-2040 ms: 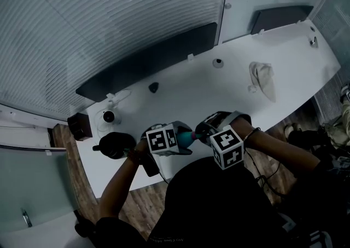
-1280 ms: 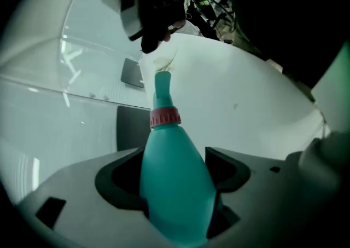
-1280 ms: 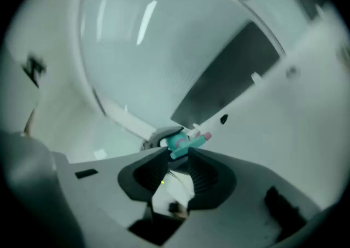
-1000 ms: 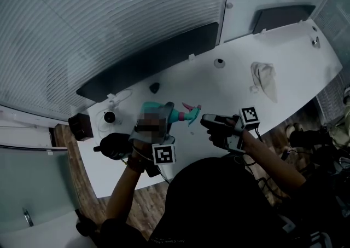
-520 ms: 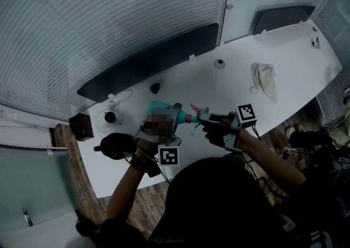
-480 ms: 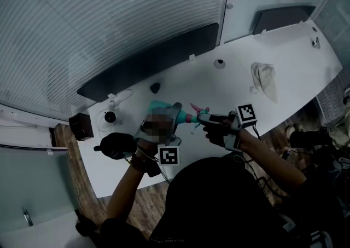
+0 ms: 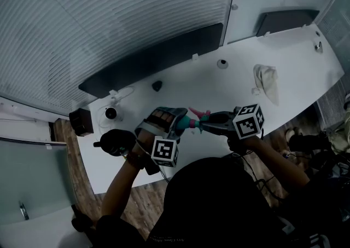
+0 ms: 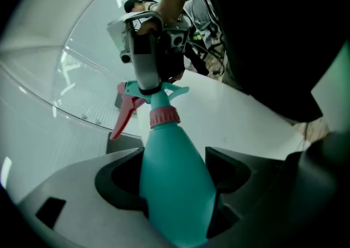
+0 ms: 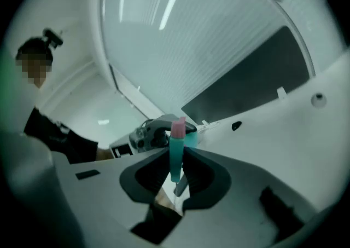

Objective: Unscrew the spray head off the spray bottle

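Note:
A teal spray bottle with a pink collar lies level above the white table, and my left gripper is shut on its body. In the head view the left gripper is just left of the pink-triggered spray head. My right gripper reaches in from the right. Its jaws are closing, and the teal spray head stands between them with the pads against its sides. In the left gripper view the right gripper covers the head above the pink trigger.
On the table lie a crumpled cloth, a small black object, a round fitting and a white round device. A black lump and a dark box sit at the left end. Dark panels line the far edge.
The right gripper, which was apart from the bottle a second ago, has moved left onto the spray head and narrowed its jaws. The left gripper kept hold of the bottle and turned slightly.

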Demonstrator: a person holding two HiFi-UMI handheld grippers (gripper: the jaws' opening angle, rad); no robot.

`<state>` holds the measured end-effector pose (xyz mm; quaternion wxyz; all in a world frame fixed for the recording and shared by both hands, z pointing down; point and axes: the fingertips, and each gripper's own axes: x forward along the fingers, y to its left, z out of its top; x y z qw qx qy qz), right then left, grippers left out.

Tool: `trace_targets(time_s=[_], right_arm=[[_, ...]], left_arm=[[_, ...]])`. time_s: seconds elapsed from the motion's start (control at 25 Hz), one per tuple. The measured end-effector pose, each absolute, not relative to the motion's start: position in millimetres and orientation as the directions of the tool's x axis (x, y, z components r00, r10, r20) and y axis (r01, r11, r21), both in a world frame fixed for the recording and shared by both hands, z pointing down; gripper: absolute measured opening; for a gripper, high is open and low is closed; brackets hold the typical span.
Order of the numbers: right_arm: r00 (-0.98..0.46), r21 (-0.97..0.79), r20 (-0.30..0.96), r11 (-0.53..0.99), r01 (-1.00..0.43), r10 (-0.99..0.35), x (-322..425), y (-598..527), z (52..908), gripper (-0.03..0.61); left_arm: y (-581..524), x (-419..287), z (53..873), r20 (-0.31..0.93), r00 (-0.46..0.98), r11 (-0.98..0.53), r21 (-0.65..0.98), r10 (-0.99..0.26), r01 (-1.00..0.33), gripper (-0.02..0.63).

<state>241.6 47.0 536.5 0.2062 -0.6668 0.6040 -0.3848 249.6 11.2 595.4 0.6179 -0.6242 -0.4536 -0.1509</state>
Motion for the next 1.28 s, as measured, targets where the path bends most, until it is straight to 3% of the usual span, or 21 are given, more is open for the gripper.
trace_targets(time_s=[0.16, 0.36, 0.48, 0.6, 0.88, 1.0, 1.16, 1.28], right_arm=[[-0.04, -0.469, 0.403, -0.169, -0.867, -0.914, 227, 44, 524, 0.075], [-0.01, -0.053, 0.548, -0.022, -0.998, -0.836, 210, 38, 510, 0.074], [0.105, 0.331, 0.656, 0.16, -0.93, -0.748, 199, 37, 512, 0.072], [0.196, 0.522, 0.683, 0.282, -0.805, -0.704, 190, 39, 514, 0.071], [0.242, 0.571, 0.659, 0.264, -0.777, -0.712, 195, 47, 511, 0.071], [0.266, 0.584, 0.61, 0.198, -0.787, -0.746, 200, 52, 501, 0.071], [0.306, 0.491, 0.468, -0.043, -0.87, -0.829, 225, 68, 474, 0.071], [0.343, 0.267, 0.26, -0.274, -0.924, -0.903, 248, 81, 450, 0.071]], left_arm=[[18, 229, 592, 0.801, 0.334, 0.133, -0.451, 0.496, 0.883, 0.347], [22, 212, 585, 0.79, 0.119, 0.136, -0.248, 0.602, 0.959, 0.347], [15, 205, 591, 0.796, 0.015, 0.157, -0.137, 0.605, 0.978, 0.347], [9, 208, 594, 0.793, -0.004, 0.14, -0.103, 0.609, 0.985, 0.347], [-22, 218, 614, 0.826, 0.052, 0.074, -0.112, 0.561, 0.991, 0.347], [-39, 232, 615, 0.791, 0.129, -0.042, -0.129, 0.598, 0.991, 0.347], [-62, 259, 593, 0.613, 0.318, -0.331, -0.095, 0.723, 0.939, 0.347], [-81, 270, 562, 0.414, 0.505, -0.528, -0.065, 0.758, 0.847, 0.347]])
